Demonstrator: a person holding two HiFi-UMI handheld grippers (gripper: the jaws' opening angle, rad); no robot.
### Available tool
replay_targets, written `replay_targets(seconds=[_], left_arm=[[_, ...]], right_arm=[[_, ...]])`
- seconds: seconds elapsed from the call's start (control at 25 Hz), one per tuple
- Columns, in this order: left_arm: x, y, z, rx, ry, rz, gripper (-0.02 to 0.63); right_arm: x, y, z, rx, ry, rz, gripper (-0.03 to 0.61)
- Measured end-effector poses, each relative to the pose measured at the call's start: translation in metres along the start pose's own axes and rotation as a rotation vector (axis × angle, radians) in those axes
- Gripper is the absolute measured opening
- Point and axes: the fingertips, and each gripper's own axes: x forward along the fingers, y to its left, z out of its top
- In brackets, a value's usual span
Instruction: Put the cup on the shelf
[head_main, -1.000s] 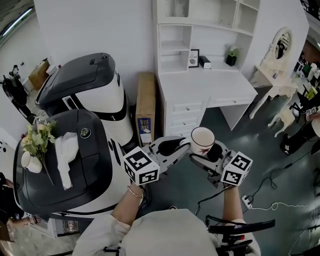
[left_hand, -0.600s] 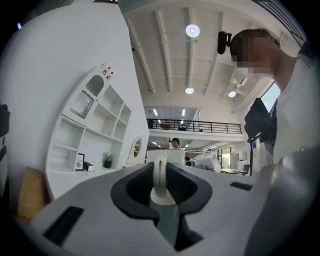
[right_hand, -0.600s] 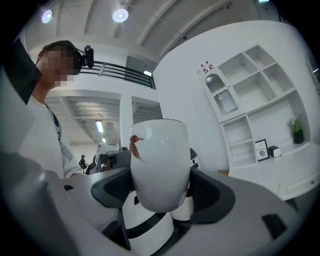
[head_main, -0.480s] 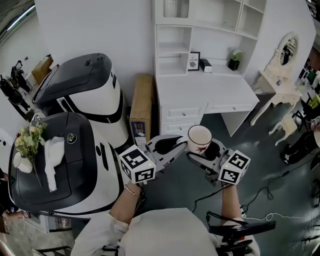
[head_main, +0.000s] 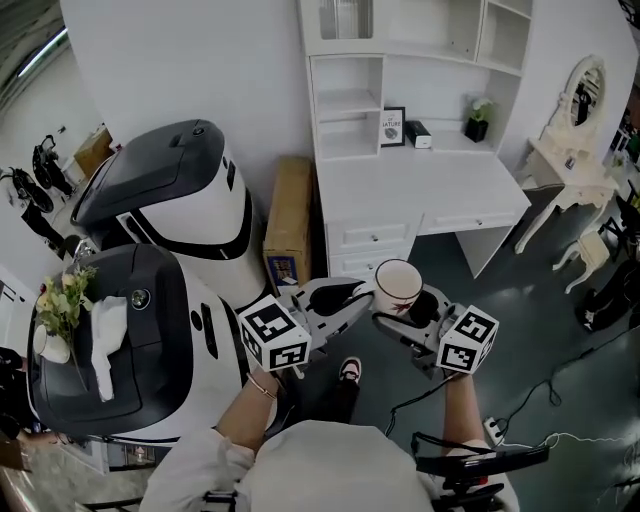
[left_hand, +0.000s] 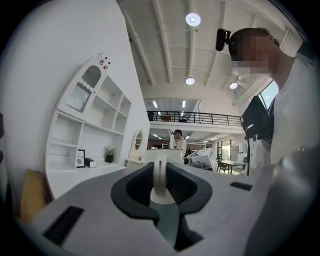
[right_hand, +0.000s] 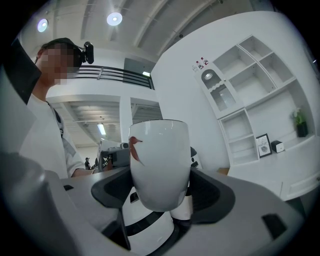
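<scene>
While both arms reach forward, right gripper (head_main: 397, 318) clasping the cup (head_main: 398, 283) upright, left gripper (head_main: 364, 296) pinching its handle (left_hand: 159, 175).

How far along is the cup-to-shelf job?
Done: the cup is off any surface, clamped in the right gripper, the left gripper shut on what looks like its handle. In hand: it's held low in front of the white desk. Left: lift it to the shelf above the desk and set it down.
</scene>
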Motion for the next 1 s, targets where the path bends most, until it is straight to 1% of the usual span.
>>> replay_targets(seconds=[0.12, 0.24, 0.36, 0.52, 0.68, 1.0], left_arm=[[0.012, 0.018, -0.005, -0.009, -0.013, -0.005, 0.069], [0.03, 0.039, -0.009, 0.009, -0.011, -0.021, 0.069], [0.053, 0.064, -0.01, 0.018, -0.007, -0.037, 0.069], [0.087, 0.103, -0.002, 0.003, -0.018, -0.06, 0.069], [0.119, 0.141, 0.011, -0.003, -0.034, -0.074, 0.071], [0.152, 0.209, 0.03, 0.012, -0.04, -0.056, 0.071]], right_arm=[[0.004, -0.021, 0.0, -0.009, 0.01, -0.007, 0.342], [0.007, -0.049, -0.002, -0.022, 0.022, -0.027, 0.342], [0.009, -0.082, -0.001, -0.009, 0.023, -0.049, 0.342], [0.013, -0.132, 0.014, -0.009, 0.039, -0.077, 0.342], [0.019, -0.179, 0.035, -0.017, 0.029, -0.09, 0.342], [0.049, -0.246, 0.062, -0.028, 0.033, -0.077, 0.342]])
